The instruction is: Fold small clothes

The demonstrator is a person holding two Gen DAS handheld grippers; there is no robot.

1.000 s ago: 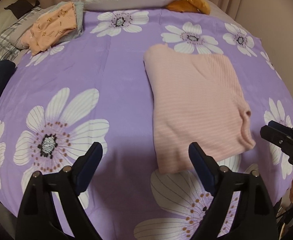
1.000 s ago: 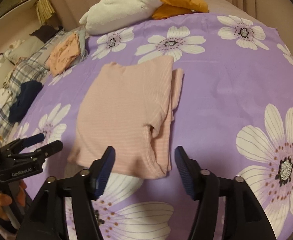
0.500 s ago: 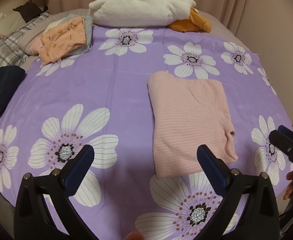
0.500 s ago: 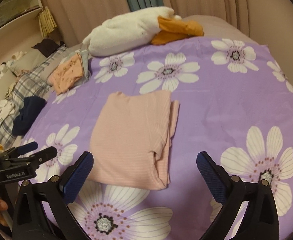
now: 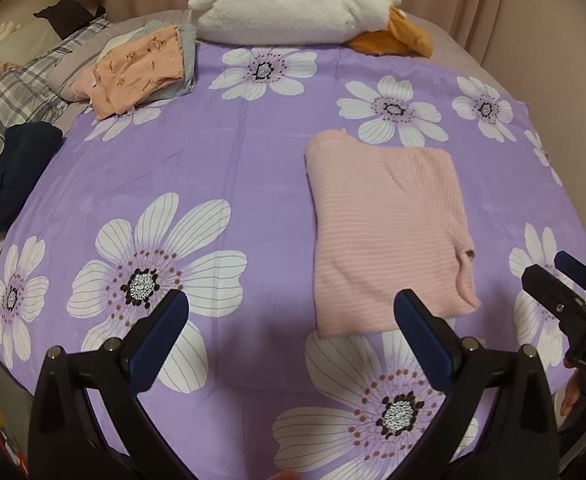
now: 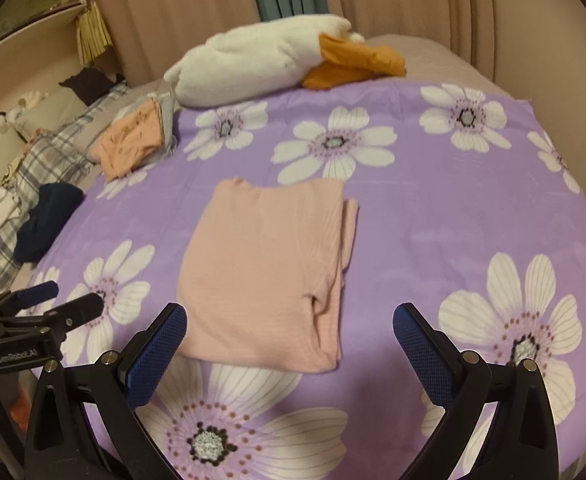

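Pink ribbed top (image 5: 385,236) lies folded flat on the purple flowered sheet (image 5: 181,184), long axis running near to far (neckline corner at the far end). Both grippers, left gripper (image 5: 291,314) and right gripper (image 6: 289,326), hover spread wide, holding nothing. Farther left sit folded clothes (image 5: 141,66); beyond, a plush duck (image 6: 261,60) and curtains (image 6: 173,12).
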